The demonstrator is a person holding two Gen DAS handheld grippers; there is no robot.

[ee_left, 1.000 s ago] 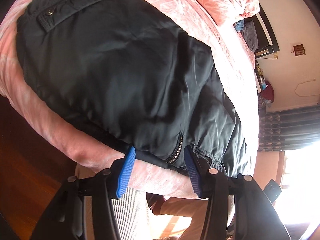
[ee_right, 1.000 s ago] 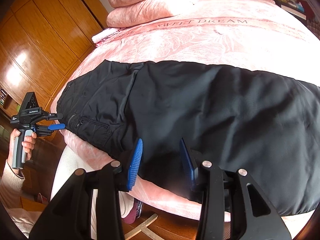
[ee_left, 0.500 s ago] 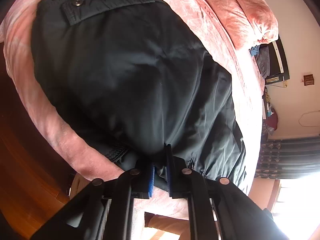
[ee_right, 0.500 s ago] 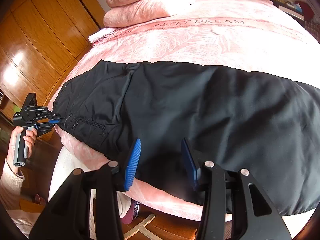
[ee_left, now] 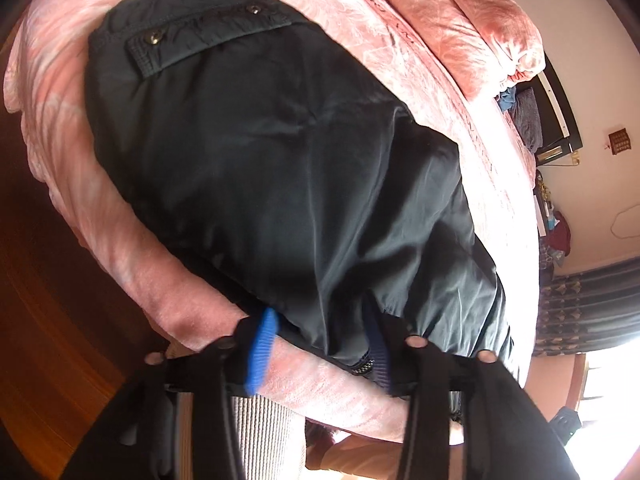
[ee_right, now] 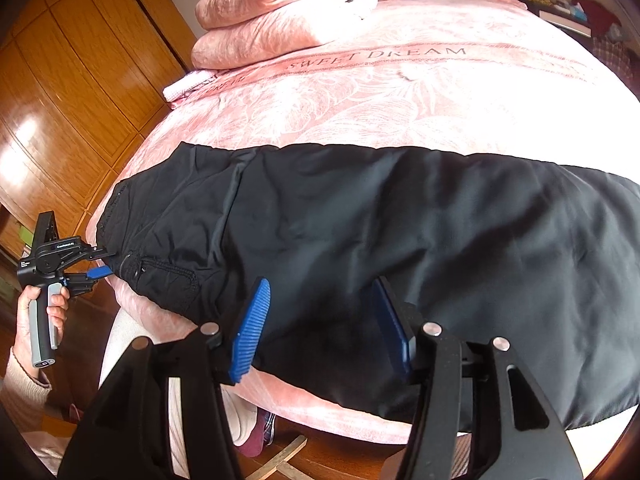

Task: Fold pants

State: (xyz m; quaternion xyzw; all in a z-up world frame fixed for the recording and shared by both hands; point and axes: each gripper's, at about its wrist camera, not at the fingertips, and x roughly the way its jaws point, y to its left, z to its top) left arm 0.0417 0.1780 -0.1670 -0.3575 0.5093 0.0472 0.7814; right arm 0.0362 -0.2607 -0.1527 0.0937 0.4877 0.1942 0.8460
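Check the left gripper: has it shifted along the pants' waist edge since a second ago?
Yes. In the right wrist view the left gripper sits higher against the pants, its jaws opening around the waist corner on the pink bedspread.

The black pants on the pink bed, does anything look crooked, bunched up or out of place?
Nothing is damaged. The black pants lie flat across the pink bedspread, but their near edge hangs over the bed's side, and the waist end by the left hand-held gripper is somewhat rumpled.
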